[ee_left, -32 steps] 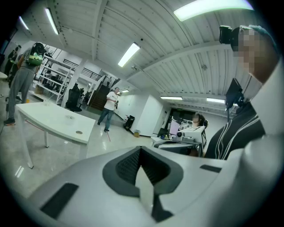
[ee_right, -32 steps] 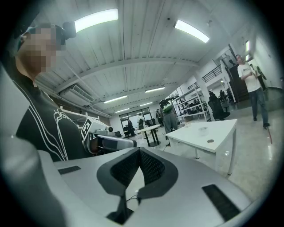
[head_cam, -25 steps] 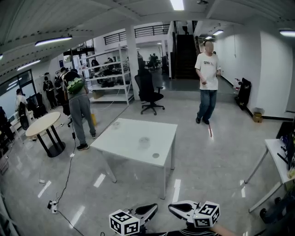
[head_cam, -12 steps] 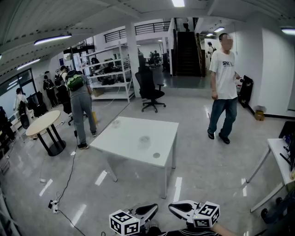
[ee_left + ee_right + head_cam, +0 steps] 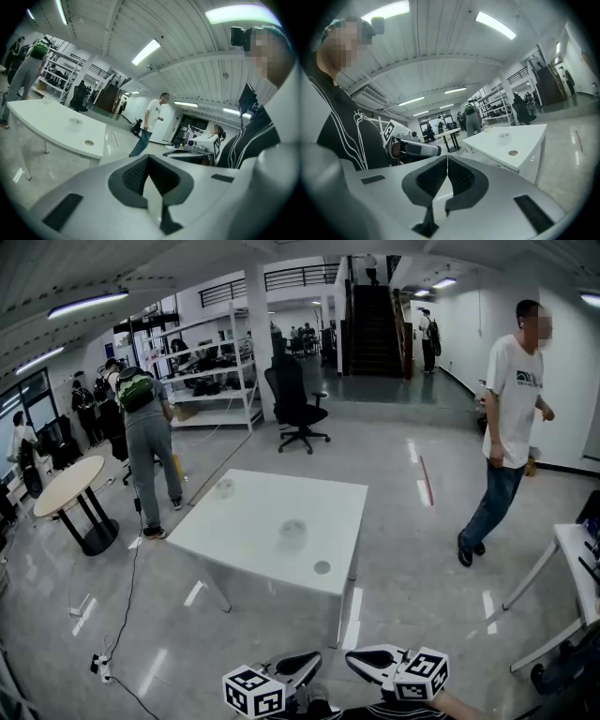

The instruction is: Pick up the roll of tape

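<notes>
Tape, translucent roll (image 5: 292, 532), sits mid white table (image 5: 248, 521); your left gripper (image 5: 302, 667), right gripper (image 5: 363, 663) clenched empty, short of it, probably just approaching.

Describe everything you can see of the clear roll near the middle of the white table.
The roll of tape looks clear or milky, like plastic. It is a small ring lying flat on the white table, near the middle of its top. Only the tabletop touches it. A small brown disc lies apart from it, nearer the table's edge. The roll is too small in every view to show a loose end or a label.
</notes>
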Action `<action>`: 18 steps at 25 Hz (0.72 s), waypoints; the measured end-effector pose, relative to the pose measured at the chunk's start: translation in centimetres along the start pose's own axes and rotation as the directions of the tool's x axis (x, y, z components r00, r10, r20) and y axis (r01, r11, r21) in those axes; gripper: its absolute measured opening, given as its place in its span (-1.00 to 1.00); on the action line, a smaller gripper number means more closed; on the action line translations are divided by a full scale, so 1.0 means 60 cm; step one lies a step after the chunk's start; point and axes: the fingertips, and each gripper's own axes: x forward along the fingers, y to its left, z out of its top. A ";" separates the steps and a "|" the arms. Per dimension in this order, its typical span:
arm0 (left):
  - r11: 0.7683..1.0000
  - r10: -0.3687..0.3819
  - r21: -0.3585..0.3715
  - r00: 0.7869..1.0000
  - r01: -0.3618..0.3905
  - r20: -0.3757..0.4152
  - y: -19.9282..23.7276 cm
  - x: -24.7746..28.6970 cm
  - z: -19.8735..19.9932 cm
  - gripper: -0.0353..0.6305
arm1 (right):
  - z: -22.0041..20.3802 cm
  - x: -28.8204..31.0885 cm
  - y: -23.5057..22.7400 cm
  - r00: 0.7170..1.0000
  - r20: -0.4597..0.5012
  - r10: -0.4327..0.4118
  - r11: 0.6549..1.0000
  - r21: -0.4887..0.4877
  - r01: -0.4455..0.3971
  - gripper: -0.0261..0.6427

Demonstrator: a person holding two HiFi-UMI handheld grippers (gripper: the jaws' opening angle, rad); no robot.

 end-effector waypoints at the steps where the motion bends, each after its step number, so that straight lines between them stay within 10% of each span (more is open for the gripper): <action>1: 1.000 -0.002 0.001 1.000 0.002 0.007 0.022 0.005 0.011 -0.88 | 0.007 0.015 -0.017 1.000 0.001 -0.008 1.000 0.001 0.008 -0.89; 18: 1.000 -0.020 0.004 0.999 0.020 0.047 0.289 0.067 0.199 -0.88 | 0.160 0.217 -0.212 0.997 0.023 -0.069 0.997 -0.042 0.070 -0.88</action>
